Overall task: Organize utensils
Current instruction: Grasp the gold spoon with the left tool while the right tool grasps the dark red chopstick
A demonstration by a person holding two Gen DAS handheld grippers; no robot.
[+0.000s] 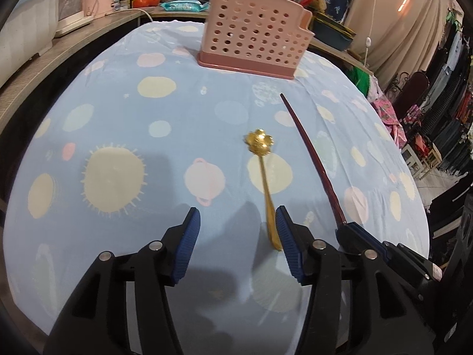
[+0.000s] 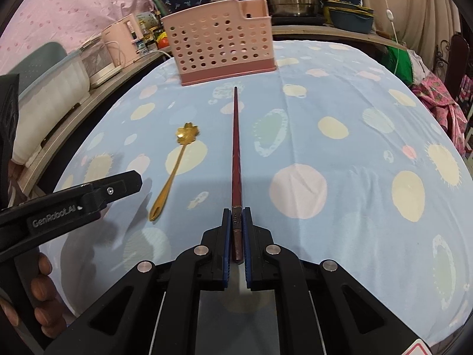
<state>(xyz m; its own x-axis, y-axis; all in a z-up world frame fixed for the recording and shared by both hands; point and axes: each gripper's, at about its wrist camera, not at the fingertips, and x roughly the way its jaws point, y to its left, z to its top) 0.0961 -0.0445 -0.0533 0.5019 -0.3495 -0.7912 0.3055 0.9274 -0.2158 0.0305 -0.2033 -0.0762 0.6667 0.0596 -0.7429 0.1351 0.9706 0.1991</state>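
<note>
Right gripper: blue pads clamped on the thick end of the chopstick, lower centre of the right view.
Chopstick: dark red, runs straight up the frame from the pads, its thin tip pointing at the caddy and stopping short of it.
Left gripper: fingers wide apart, nothing between the pads, low in the left view; the spoon handle's end lies just beside its right pad.
Spoon: gold, flower-shaped bowl, flat on the cloth, centre of the left view, left of the chopstick.
Caddy: pink, perforated, upright at top centre.
Cloth: light blue with pastel spots, covers the table.
</note>
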